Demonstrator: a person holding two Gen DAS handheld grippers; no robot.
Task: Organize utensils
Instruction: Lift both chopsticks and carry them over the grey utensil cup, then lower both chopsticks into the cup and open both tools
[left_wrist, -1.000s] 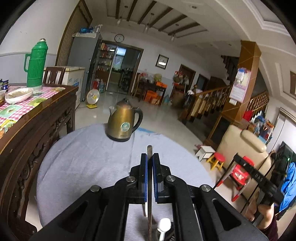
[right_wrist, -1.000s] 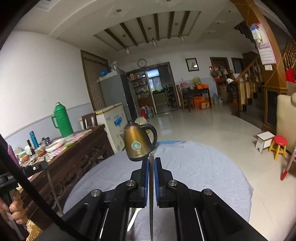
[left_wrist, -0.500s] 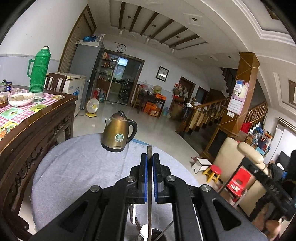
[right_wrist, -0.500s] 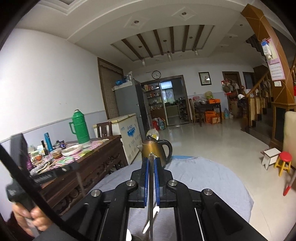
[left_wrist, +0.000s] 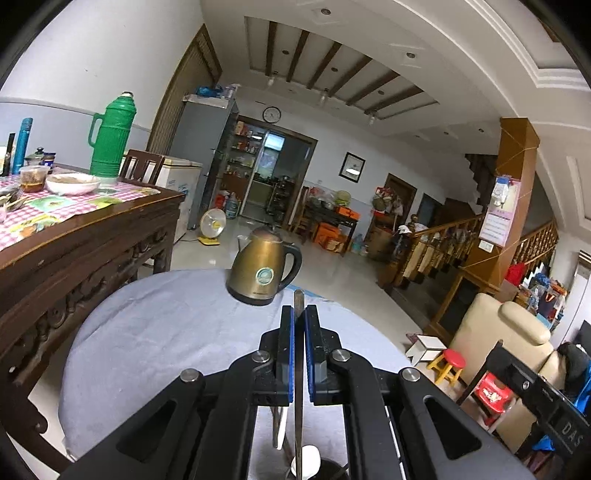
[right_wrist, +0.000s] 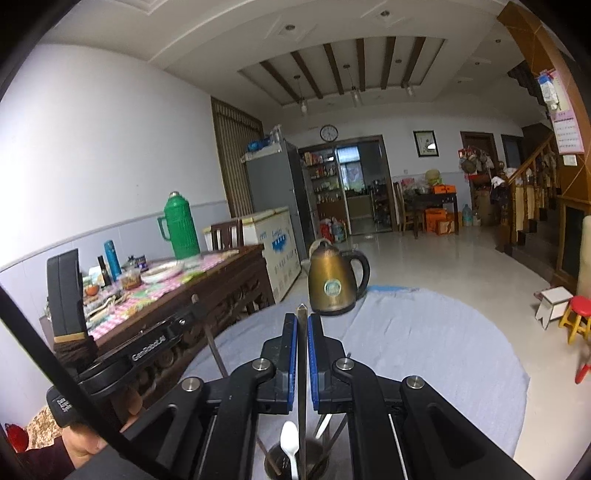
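Holding metal utensils upright: left gripper (left_wrist: 299, 354) clamped on one (left_wrist: 298, 373), right gripper (right_wrist: 302, 360) on another (right_wrist: 302, 369). Vs 1 s ago, holder cup (right_wrist: 295, 459) w/ white spoon (right_wrist: 290, 443) now at frame bottom-ctr, under both; drop-in looks next.

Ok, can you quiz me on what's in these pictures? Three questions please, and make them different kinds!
1. True or false: the right gripper is open and empty.
2. What stands on the grey cloth? A) a gold kettle B) a red bucket C) a laptop
3. Fill in: the white spoon stands in a dark ____.

Key
1. False: it is shut on a metal utensil.
2. A
3. cup
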